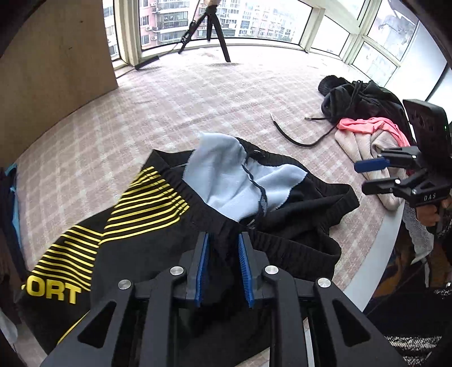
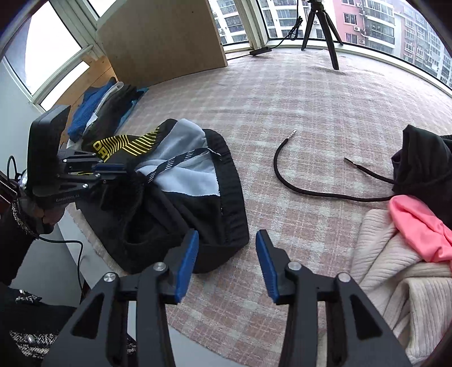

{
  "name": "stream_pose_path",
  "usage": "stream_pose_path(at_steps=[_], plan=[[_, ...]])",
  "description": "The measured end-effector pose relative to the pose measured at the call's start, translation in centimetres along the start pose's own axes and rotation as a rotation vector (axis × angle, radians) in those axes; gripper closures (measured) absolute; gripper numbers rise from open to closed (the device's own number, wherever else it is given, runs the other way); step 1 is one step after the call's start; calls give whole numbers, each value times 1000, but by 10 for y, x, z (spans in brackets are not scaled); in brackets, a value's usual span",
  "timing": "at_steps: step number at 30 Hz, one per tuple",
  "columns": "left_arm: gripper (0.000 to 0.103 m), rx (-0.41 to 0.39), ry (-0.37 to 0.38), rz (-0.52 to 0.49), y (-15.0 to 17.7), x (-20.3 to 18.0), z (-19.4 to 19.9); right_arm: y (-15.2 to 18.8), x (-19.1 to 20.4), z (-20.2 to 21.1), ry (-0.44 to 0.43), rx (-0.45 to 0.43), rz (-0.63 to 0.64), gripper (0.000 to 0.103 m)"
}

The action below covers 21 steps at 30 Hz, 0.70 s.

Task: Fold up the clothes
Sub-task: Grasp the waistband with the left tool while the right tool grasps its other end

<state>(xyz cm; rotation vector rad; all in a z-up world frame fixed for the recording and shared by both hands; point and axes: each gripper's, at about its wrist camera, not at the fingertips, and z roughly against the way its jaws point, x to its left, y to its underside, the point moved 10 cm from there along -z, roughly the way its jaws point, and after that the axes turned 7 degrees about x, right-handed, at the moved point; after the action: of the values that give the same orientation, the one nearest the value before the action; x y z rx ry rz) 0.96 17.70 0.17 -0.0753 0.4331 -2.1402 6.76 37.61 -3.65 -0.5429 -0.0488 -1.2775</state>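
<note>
Left claw (image 1: 223, 265) apparently pinches black shorts (image 1: 158, 254); right claw (image 2: 227, 265) gapes wide, empty.

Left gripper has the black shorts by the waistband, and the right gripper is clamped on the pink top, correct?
Not quite. The left gripper does hold the black shorts by the waistband, but the right gripper is open and empty; the pink top lies untouched on the pile, as the right wrist view shows.

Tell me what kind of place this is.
Probably an upper-floor apartment room set up for recording: wraparound windows facing apartment blocks, a checked cloth-covered surface strewn with clothes, and a tripod by the glass.
</note>
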Motion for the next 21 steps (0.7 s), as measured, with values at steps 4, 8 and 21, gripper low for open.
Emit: stream_pose_path(at_steps=[4,8,21], plan=[[72,-15,-41,28,-13,31,8,14,5,-12,-26,25,-44,51],[58,42,-69,-48,-32,39,-23,22,10,-25,-41,43,-68,51],[103,58,23,-26,-39,62,-34,8,12,-42,-4,10,-110,86]])
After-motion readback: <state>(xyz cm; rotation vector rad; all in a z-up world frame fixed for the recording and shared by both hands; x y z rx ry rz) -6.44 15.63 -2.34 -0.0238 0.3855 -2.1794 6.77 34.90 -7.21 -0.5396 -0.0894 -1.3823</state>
